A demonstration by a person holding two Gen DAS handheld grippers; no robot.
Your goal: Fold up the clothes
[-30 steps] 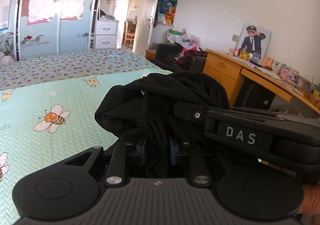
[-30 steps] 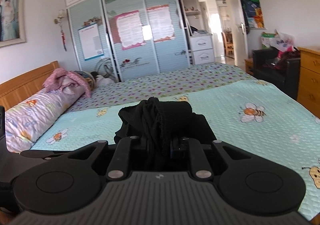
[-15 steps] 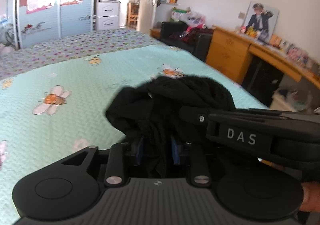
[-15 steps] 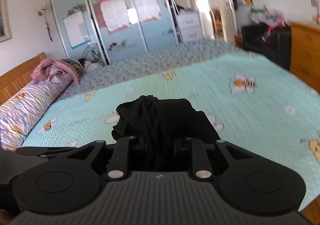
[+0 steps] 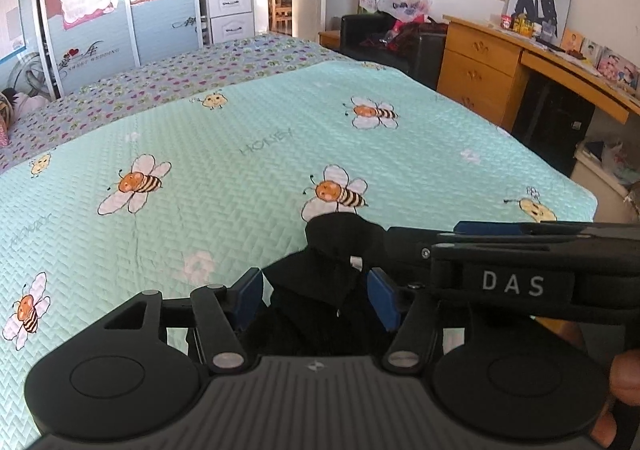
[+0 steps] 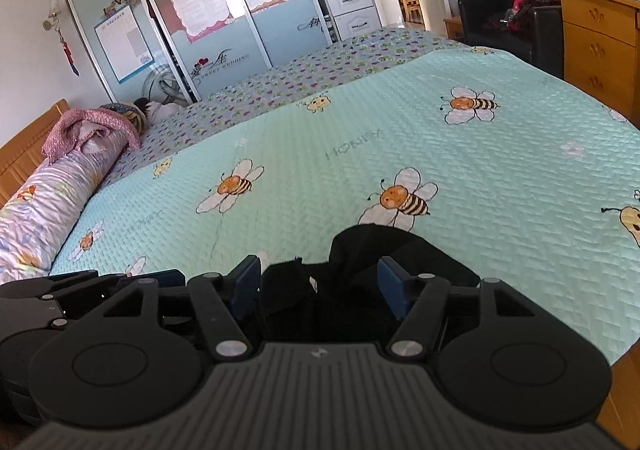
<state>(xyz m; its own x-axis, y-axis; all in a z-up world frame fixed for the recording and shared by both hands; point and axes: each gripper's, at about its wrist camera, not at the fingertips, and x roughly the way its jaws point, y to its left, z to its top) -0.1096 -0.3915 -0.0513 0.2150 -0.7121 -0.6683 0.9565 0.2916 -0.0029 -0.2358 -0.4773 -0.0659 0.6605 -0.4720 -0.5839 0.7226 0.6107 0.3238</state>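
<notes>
A black garment (image 5: 328,282) was seen bunched and crumpled between the blue pads of both tongs, slumped onto the bedspread.

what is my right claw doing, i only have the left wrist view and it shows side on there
Observer: The right claw is opening. The black garment sits between its blue pads, which do not seem to press on it.
Operator: ok and whats at the far left end of the bed
Observer: A long striped pillow lies along a wooden headboard.
Operator: anything on the pillow
Observer: A pink cloth is heaped on its far end.
</notes>
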